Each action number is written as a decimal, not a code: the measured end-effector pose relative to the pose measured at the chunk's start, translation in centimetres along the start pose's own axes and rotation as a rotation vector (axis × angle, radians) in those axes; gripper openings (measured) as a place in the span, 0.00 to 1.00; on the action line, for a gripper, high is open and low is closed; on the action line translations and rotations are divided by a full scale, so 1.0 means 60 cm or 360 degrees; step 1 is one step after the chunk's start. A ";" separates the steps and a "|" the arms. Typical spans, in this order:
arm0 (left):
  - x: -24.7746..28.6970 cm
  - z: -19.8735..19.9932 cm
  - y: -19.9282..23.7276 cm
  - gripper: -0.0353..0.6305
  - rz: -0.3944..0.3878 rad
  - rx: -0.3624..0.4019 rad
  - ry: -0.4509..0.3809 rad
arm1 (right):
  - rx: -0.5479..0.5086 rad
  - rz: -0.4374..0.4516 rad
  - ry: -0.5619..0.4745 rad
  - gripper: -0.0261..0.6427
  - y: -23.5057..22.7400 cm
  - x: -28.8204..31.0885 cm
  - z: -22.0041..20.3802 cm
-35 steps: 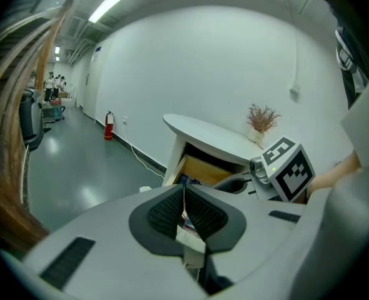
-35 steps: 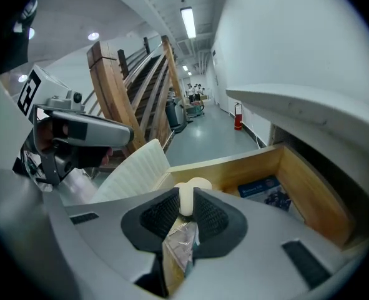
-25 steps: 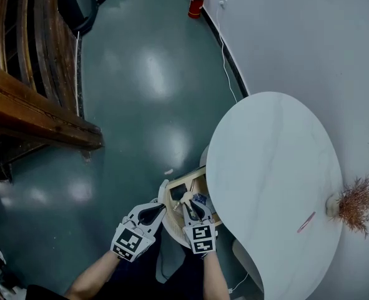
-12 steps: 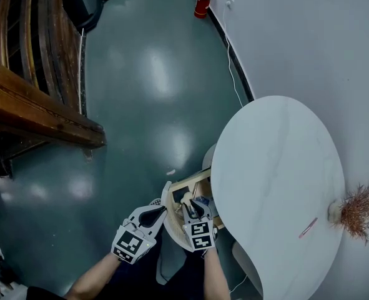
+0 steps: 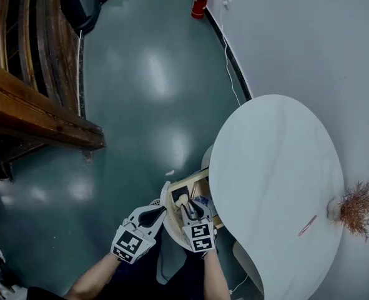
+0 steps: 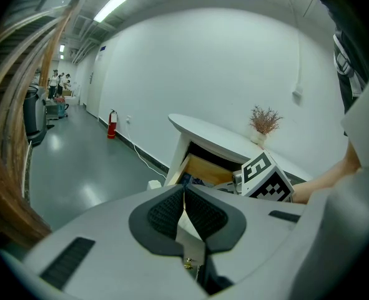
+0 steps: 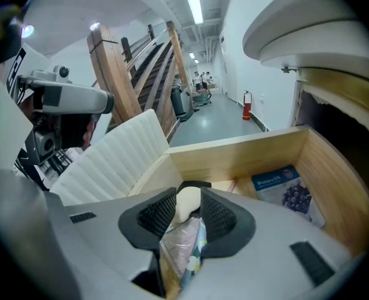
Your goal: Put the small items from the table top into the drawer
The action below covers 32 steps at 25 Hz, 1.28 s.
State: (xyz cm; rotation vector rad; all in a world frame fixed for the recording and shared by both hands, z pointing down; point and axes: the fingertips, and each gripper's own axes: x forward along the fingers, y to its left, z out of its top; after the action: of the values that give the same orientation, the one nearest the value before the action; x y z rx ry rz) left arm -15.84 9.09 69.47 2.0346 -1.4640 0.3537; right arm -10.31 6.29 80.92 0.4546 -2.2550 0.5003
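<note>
A wooden drawer [image 5: 193, 183] stands pulled out from under the white oval table [image 5: 278, 186]. My right gripper [image 5: 185, 203] reaches into the drawer [image 7: 234, 152]; its jaws [image 7: 188, 195] are opening, with a cream snack in a clear packet [image 7: 185, 242] still touching both pads. A blue blueberry packet [image 7: 288, 192] lies flat on the drawer floor to the right. My left gripper [image 5: 162, 210] hovers just left of the drawer front. Its pads [image 6: 184, 189] meet with nothing between them. A thin pink item [image 5: 307, 224] lies on the table top near its far right edge.
A small vase of dried brown sprigs [image 5: 356, 206] stands at the table's right edge by the white wall. The drawer's ribbed white front [image 7: 115, 158] curves at my left. Dark teal floor, a wooden staircase [image 5: 34, 105] and a red fire extinguisher [image 5: 200, 0] lie beyond.
The right gripper's jaws have spread a little around the snack packet inside the drawer. Both grippers stay in about the same place; the head view has shifted slightly.
</note>
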 end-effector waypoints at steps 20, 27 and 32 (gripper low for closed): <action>-0.031 0.090 -0.073 0.09 -0.0066 0.0135 -0.0017 | 0.0046 -0.0115 -0.0296 0.19 0.015 -0.175 0.095; -0.045 0.160 -0.116 0.09 -0.0144 0.0217 -0.0044 | 0.0081 -0.0226 -0.0443 0.15 0.011 -0.269 0.161; -0.057 0.215 -0.156 0.09 -0.0237 0.0295 -0.0069 | 0.0126 -0.0329 -0.0528 0.13 0.003 -0.338 0.198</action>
State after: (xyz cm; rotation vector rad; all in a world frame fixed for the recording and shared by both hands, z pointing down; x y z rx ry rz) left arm -10.01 5.85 54.59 2.2964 -1.3376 0.3981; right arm -4.59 4.02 58.26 0.8551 -2.4701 0.4327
